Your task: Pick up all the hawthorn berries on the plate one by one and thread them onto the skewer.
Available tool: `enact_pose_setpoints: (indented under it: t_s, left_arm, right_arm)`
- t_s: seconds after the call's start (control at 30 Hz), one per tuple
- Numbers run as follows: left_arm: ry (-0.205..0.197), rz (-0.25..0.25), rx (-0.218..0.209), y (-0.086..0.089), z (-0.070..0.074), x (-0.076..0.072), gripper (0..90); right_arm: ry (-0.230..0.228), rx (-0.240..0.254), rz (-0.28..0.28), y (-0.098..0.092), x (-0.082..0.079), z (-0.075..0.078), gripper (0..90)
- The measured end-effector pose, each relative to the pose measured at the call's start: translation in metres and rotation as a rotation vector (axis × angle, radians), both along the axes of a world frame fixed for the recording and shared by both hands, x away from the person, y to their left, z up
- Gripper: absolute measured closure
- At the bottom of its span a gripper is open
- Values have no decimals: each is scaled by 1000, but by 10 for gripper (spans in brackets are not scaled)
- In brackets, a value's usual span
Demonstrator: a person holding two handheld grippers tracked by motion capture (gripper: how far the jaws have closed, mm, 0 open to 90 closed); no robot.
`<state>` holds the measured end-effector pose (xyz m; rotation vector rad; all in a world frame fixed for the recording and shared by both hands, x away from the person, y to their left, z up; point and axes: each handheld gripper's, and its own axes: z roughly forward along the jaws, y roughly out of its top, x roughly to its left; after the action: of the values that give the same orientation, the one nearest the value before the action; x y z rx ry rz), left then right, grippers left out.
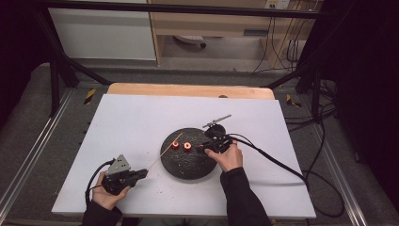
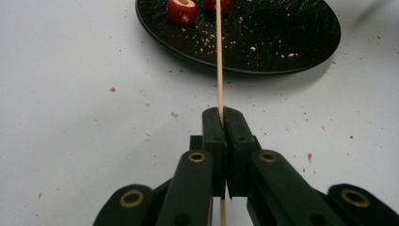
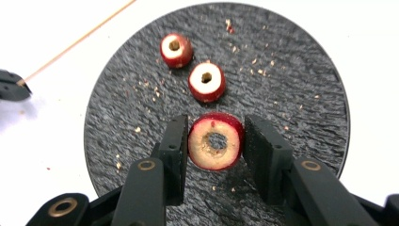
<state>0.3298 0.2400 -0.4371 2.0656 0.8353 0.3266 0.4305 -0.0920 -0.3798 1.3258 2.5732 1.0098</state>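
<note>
1. I am holding the left gripper low over the near-left part of the white table, its jaws pressed together on a thin wooden skewer.
2. In the left gripper view, I am seeing the skewer pinched between the two black jaw tips of that gripper, running straight ahead towards the black round plate, with its far end reaching over the plate's rim.
3. In the high view the skewer is slanting up and to the right from the left gripper, and its tip is lying just beside the leftmost fruit piece on the plate.
4. I am keeping the right gripper over the right half of the plate, with my right hand behind it.
5. In the right gripper view, its jaws are pinching a cored red fruit piece from both sides, cut face and hollow centre turned to the camera; the gripper is holding it above the plate.
6. Two more cored red pieces are lying on the plate beyond the held one, close together but apart.
7. Pale crumbs are scattered over the plate and the table around it.
</note>
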Motion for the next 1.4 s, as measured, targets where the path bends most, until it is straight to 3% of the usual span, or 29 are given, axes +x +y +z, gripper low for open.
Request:
enact_pose_setpoints:
  t_s: [0.33,0.57,0.63,0.73,0.9,0.93,1.03,1.07,1.33,1.4]
  left_arm:
    - [-5,-2,-7,-3,0,-2,882]
    - [-8,8,-26,-6,-1,-3,882]
    - [-6,9,-30,-6,-1,-3,882]
    - [-11,11,-40,-9,-2,-3,882]
    - [-14,12,-50,-10,-2,-4,882]
    - [-13,13,-54,-11,-2,-4,882]
    - [-13,13,-62,-12,-2,-4,882]
    - [-17,13,-67,-14,-2,-5,882]
    - [-29,12,-77,-20,-2,-7,882]
    - [-34,13,-85,-23,-2,-8,882]
  right_arm:
    - [-90,152,-61,-14,-11,-5,622]
    - [-153,313,-128,-20,-22,-13,622]
    - [-158,333,-136,-21,-23,-14,622]
    - [-180,423,-175,-25,-28,-18,623]
    - [-200,490,-208,-26,-30,-23,623]
    - [-217,526,-219,-27,-31,-24,623]
    - [-239,561,-233,-27,-32,-25,623]
    - [-253,596,-249,-26,-33,-26,623]
    - [-302,671,-287,-23,-34,-26,624]
    - [-324,709,-301,-22,-33,-25,624]
